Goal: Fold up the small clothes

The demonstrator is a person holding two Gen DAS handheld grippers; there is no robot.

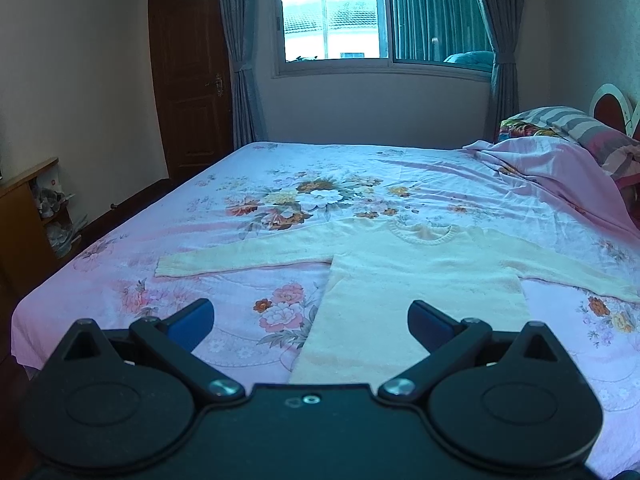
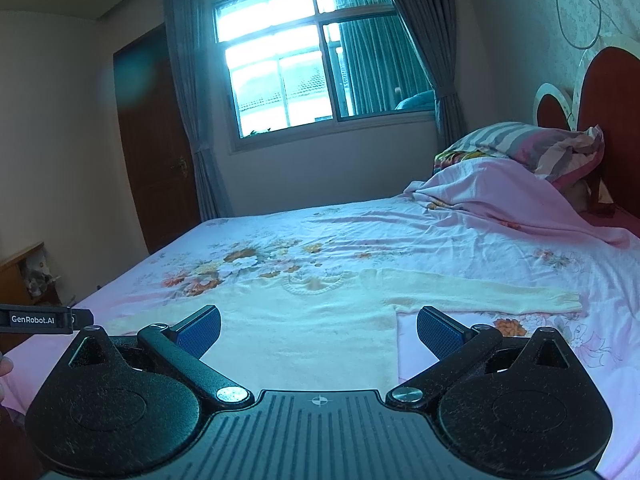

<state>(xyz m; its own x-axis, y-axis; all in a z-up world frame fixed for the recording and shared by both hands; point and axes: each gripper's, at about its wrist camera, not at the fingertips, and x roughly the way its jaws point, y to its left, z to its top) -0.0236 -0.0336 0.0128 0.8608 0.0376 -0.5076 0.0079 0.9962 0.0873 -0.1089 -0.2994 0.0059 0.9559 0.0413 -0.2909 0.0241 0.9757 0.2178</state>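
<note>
Left wrist view: left gripper (image 1: 311, 322) spread wide, holding nothing, hovering above the near edge of the bed (image 1: 120, 280). Cream sweater (image 1: 400, 280) lies flat on the floral sheet (image 1: 320, 196), neck toward the window (image 1: 384, 16), both sleeves stretched out sideways, hem nearest the camera. Pillow (image 1: 580, 128) at far right.

Right wrist view: right gripper (image 2: 319, 330) also wide open and empty, above the sweater (image 2: 312, 340) hem. Right sleeve (image 2: 480, 296) runs out flat to the right. Left gripper's (image 2: 40, 320) side shows at the left edge; its jaws are out of view here.
</note>
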